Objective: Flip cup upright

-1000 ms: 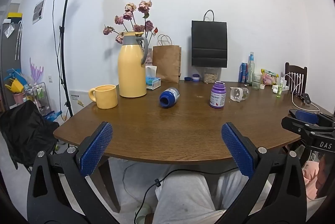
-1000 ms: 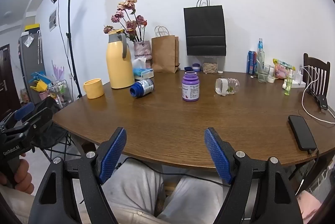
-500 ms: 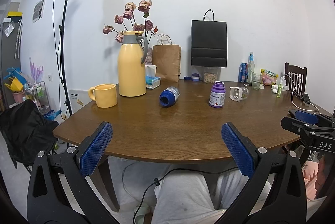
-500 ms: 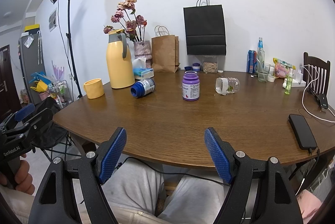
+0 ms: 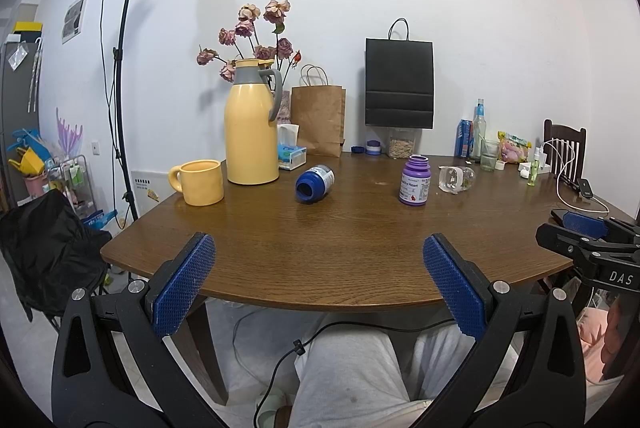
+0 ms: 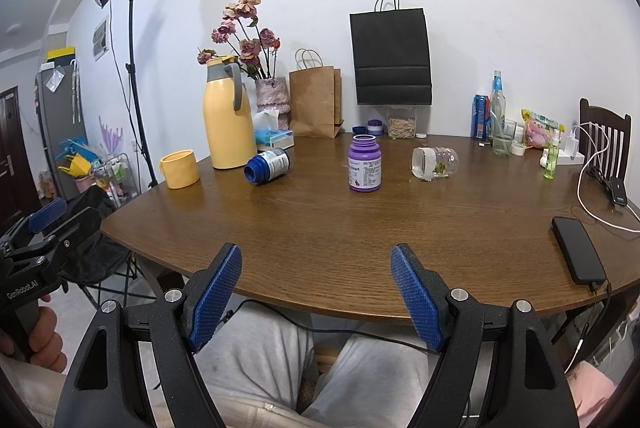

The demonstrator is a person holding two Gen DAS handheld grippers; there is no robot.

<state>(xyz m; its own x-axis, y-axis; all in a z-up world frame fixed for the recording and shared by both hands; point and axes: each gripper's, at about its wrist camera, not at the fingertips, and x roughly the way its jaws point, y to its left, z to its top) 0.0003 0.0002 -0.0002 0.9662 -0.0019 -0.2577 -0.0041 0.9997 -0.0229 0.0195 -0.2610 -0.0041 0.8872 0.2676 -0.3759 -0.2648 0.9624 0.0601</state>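
The yellow cup (image 5: 200,183) stands on the left part of the round wooden table (image 5: 340,252), handle to the left, beside a tall yellow jug (image 5: 251,132). From here I cannot tell whether its mouth faces up or down. It also shows in the right wrist view as the yellow cup (image 6: 180,168). My left gripper (image 5: 318,240) is open and holds nothing, short of the table's near edge. My right gripper (image 6: 317,250) is open too, likewise in front of the near edge. Both hang over a person's lap, far from the cup.
A blue bottle (image 5: 315,183) lies on its side mid-table, a purple bottle (image 5: 415,179) stands upright, and a clear jar (image 5: 456,179) lies tipped. A phone (image 6: 578,254) with a cable rests at the right edge. Paper bags, flowers and drinks line the back; a light stand (image 5: 120,76) is left.
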